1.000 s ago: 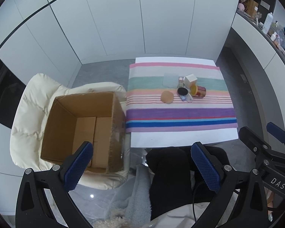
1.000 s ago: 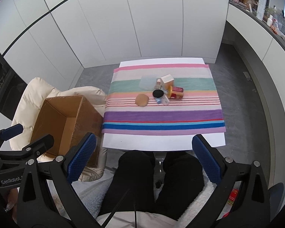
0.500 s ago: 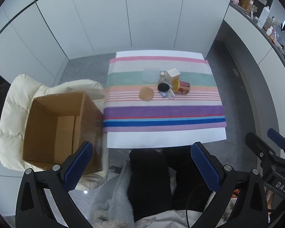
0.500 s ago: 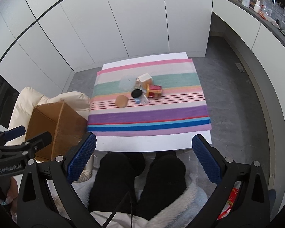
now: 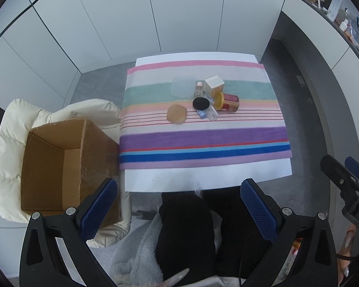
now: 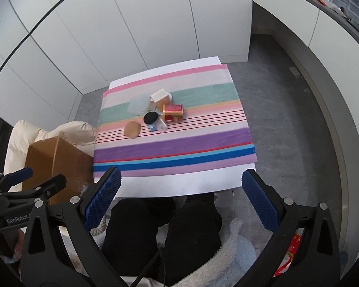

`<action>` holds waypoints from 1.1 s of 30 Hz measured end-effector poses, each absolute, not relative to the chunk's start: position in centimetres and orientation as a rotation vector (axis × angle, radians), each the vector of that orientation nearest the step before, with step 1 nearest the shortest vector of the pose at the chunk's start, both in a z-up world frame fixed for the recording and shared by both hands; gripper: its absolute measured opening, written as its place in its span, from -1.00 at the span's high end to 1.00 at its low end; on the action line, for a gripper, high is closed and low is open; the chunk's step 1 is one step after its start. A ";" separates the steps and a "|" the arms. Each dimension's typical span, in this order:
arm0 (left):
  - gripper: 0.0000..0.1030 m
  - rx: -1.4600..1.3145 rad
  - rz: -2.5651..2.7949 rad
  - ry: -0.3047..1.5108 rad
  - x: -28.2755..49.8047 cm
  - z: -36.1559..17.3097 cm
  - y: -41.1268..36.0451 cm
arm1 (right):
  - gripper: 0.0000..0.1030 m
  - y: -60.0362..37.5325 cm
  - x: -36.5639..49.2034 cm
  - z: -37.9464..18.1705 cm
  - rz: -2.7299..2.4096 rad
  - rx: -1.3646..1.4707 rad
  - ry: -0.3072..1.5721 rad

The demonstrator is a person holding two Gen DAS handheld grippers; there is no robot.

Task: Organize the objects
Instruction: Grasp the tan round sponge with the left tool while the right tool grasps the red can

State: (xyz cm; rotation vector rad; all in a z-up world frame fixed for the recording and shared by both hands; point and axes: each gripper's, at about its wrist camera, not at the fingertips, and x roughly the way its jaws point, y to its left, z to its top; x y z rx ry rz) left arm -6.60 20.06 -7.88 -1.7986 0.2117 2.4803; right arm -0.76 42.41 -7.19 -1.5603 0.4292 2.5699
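Left wrist view looks down on a desk [image 5: 203, 179] draped with a striped cloth [image 5: 203, 141], and nothing has been collected yet: the cardboard box [image 5: 59, 162] on the cream chair [image 5: 9, 143] just off the desk's left edge shows a bare floor. Everything to be organized sits in one tight cluster toward the far middle of the desk: a tan round pad [image 5: 176, 114], a black disc [image 5: 200, 103], a red tin with a yellow lid [image 5: 228, 101] lying on its side, a white-topped box [image 5: 214, 85], a small bottle [image 5: 199, 88], a clear flat lid [image 5: 183, 86] and a few small pale pieces too small to name.

Both grippers hang above the person's lap, short of the near edge. The left gripper [image 5: 179, 203] has its fingers spread wide with nothing between them; so does the right gripper [image 6: 182, 196].

By my judgement this is the approach before the first pick. The tan pad lies slightly apart at the cluster's near-left, nearest the box, so it looks the easiest start. The next move calls for reaching well across the desk and descending without nudging the touching neighbours.
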 end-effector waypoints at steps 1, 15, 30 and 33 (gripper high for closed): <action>-1.00 -1.797 2.483 0.212 -6.9 -8.2 20.0 | -0.99 42.4 -1.1 -7.5 2.568 -1.560 0.420; -0.99 -1.746 2.504 0.139 -13.5 -17.0 18.7 | -0.99 44.6 -8.1 -16.7 2.522 -1.526 0.380; -0.98 -1.897 2.359 -0.035 -24.9 -33.2 17.1 | -0.99 42.1 -19.8 -29.9 2.607 -1.573 0.565; -0.91 -1.908 2.355 -0.066 -26.5 -35.6 16.9 | -0.99 41.6 -22.1 -32.2 2.603 -1.596 0.589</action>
